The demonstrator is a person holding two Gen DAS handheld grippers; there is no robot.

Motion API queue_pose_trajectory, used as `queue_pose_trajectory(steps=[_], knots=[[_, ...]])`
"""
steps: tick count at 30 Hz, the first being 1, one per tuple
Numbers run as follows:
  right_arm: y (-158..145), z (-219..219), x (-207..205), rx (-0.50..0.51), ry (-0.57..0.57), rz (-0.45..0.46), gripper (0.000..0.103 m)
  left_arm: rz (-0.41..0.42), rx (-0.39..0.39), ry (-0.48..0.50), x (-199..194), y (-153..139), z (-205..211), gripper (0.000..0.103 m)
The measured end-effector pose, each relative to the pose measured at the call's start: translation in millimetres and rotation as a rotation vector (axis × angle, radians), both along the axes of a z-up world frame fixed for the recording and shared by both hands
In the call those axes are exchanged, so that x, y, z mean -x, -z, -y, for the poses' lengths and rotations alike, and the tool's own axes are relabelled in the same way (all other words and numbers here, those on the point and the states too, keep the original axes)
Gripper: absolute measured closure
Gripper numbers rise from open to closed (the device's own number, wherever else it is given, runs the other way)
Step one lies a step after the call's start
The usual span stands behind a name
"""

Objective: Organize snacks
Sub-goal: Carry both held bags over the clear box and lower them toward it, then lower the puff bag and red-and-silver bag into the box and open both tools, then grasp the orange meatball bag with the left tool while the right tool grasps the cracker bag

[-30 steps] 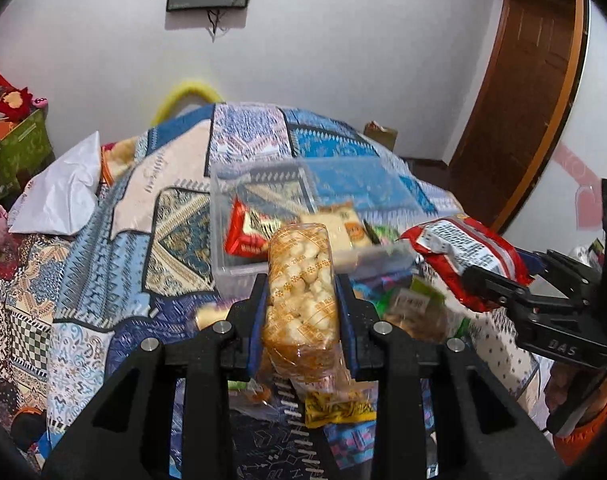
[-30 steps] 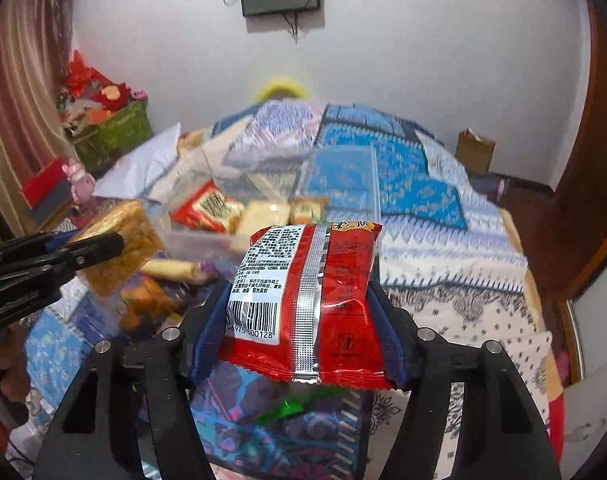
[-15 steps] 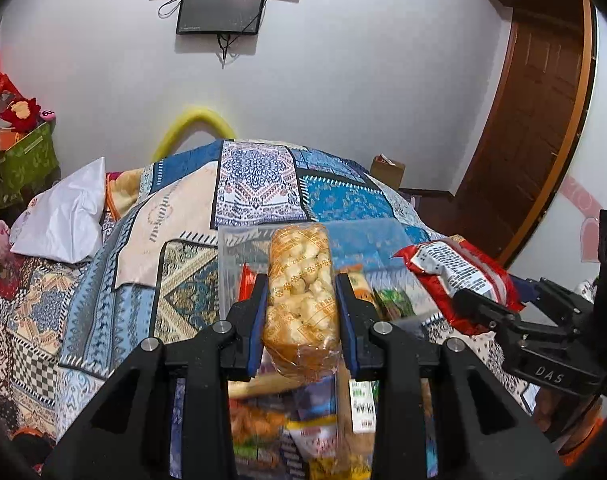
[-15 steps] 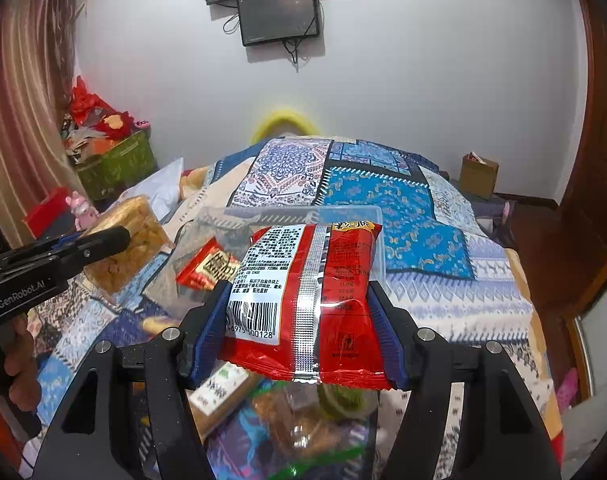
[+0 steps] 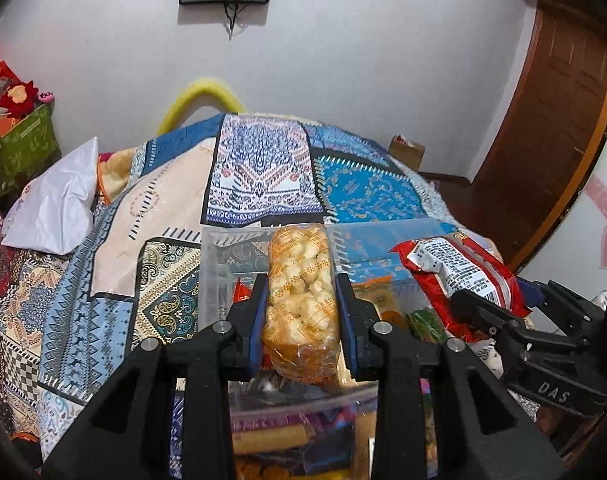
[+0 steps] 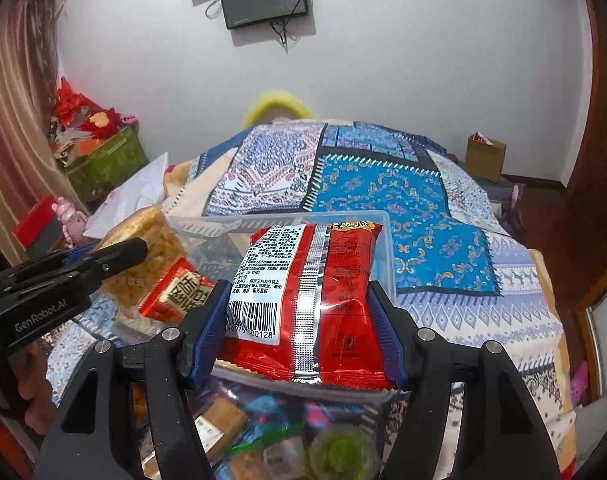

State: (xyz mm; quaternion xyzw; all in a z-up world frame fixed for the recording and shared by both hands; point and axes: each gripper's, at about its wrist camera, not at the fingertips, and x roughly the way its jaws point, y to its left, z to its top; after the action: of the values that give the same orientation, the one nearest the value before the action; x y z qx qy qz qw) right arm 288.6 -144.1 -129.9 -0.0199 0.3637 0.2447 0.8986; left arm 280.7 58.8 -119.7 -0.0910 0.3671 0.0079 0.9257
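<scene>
My left gripper (image 5: 302, 312) is shut on a clear bag of golden puffed snacks (image 5: 299, 292) and holds it over the near wall of a clear plastic box (image 5: 215, 276) on the bed. My right gripper (image 6: 299, 320) is shut on a red snack packet with a barcode (image 6: 303, 300), held over the same box (image 6: 287, 220). Each gripper shows in the other view: the right one (image 5: 499, 304) with the red packet (image 5: 459, 268), the left one (image 6: 115, 256) with the puffed snacks (image 6: 143, 252). A red packet (image 6: 175, 292) lies in the box.
Several loose snack packets (image 5: 287, 436) lie on the bed below the grippers, also seen in the right wrist view (image 6: 263, 436). A patchwork quilt (image 5: 263, 176) covers the bed. A white pillow (image 5: 59, 204) lies left. A wooden door (image 5: 563, 120) stands right.
Both grippers have risen and moved forward with their packets toward the clear box. The box now sits close under and behind both packets. Both grips are unchanged.
</scene>
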Motion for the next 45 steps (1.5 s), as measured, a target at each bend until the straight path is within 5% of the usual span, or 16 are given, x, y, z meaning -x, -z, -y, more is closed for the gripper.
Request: queue_pose_trajectory(steps=[13,22,24,30,37,45], knots=[[32,-19,-32,0.083,-0.04,-0.084,0.04,-0.134,-0.015,0.002,-57,45,10,0.072],[44,-19,-38,0.079,-0.06,-0.139,0.037,-0.188,0.055,-0.018,-65,61,5,0.071],[43,-20,-37,0.091,-0.056,-0.135,0.036,-0.2,0.059,-0.012,-63,60,6,0.065],[37,-23,-29,0.133,-0.06,-0.115,0.035,-0.19,0.041,0.004,-50,48,9,0.048],[15,-13,-10,0.099,-0.064,-0.082,0.023,-0.121,-0.032,0.023,-18,14,14,0.047],[-11,8,17,0.035,-0.051,-0.052,0.023,-0.046,-0.063,0.024,34,-21,7,0.037]])
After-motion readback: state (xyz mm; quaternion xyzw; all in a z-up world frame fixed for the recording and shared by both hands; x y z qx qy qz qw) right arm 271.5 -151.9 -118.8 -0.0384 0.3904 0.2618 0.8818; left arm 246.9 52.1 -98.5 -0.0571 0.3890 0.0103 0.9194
